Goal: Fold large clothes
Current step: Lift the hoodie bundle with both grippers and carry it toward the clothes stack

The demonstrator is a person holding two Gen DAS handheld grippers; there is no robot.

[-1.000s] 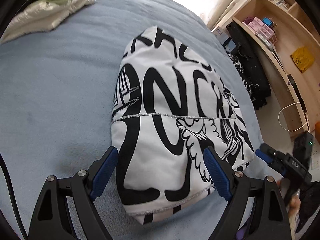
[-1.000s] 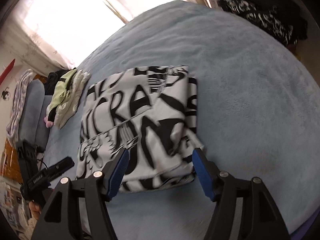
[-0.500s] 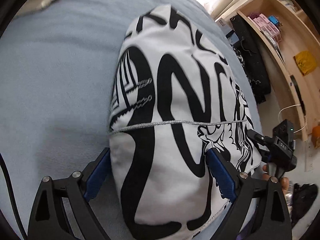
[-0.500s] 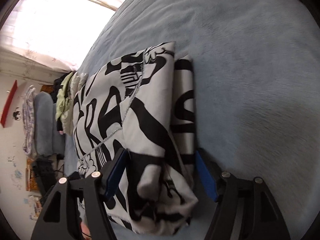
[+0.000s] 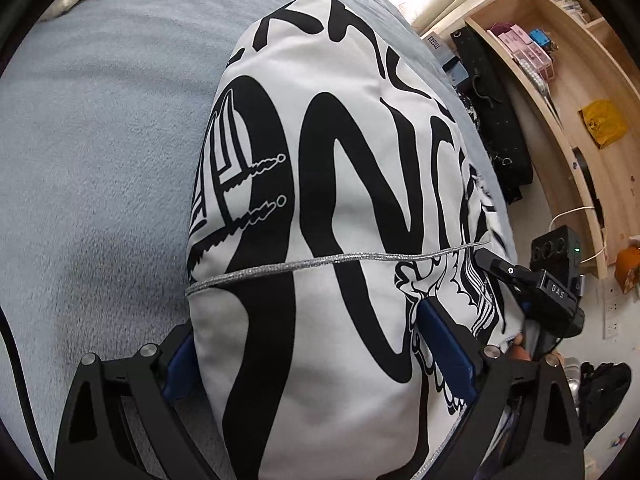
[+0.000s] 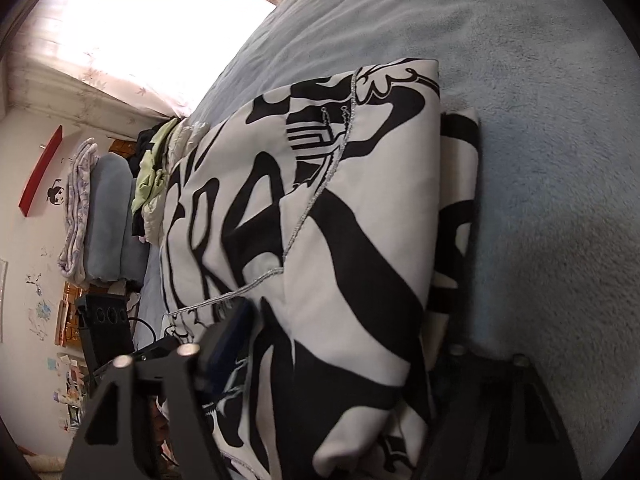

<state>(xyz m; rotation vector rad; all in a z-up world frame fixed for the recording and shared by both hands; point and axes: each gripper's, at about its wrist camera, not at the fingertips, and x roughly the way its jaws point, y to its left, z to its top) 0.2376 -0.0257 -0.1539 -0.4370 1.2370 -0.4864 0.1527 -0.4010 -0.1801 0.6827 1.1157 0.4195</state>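
Moved: both your grippers now lower, straddling folded garment [image 5: 320, 240] | left gripper [image 5: 320, 360] fingers wide, opening | right gripper [image 6: 332, 364] fingers closing around it | garment on bed [image 5: 100, 160]

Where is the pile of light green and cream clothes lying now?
In the right wrist view, the green and cream pile lies at left on the blue bed cover, just beyond the folded black-and-white garment, below the bright window.

Folded white garment [image 5: 340, 240] with bold black lettering and a silver stitched seam across the top layer; lies flat on the blue-grey bedspread [image 5: 100, 160], stacked in several layers, a narrower folded layer [image 6: 460, 200] showing under one side edge.
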